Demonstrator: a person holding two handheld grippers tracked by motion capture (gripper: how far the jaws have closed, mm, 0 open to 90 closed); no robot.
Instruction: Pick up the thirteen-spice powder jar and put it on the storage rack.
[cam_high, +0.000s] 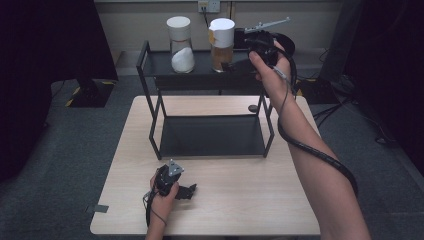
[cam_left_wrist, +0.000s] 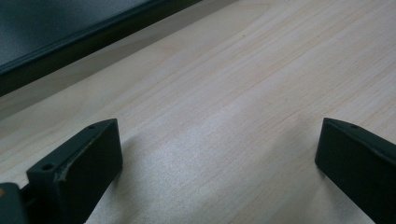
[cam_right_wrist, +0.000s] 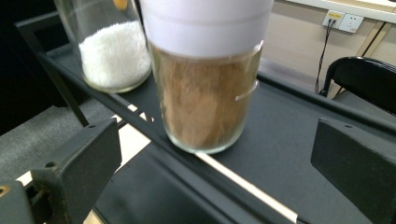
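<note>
Two white-capped glass jars stand on the top shelf of a black metal rack (cam_high: 160, 65). One holds white granules (cam_high: 181, 50) (cam_right_wrist: 114, 56), the other brown powder (cam_high: 221, 47) (cam_right_wrist: 205, 98). My right gripper (cam_high: 234, 65) (cam_right_wrist: 217, 158) is raised to the shelf's right end, open, with the brown jar just ahead of its jaws and its pads off the glass. My left gripper (cam_high: 189, 191) (cam_left_wrist: 217, 158) rests low over the wooden table (cam_high: 225, 200) in front of the rack, open, with bare wood (cam_left_wrist: 233, 93) between its jaws.
The rack's lower shelf (cam_high: 210, 137) sits on the table's far half; its dark edge (cam_left_wrist: 70, 42) shows in the left gripper view. A small dark disc (cam_high: 253, 108) lies by the rack's right rear leg. A black chair (cam_right_wrist: 364, 79) and a wall socket (cam_high: 209, 6) are behind.
</note>
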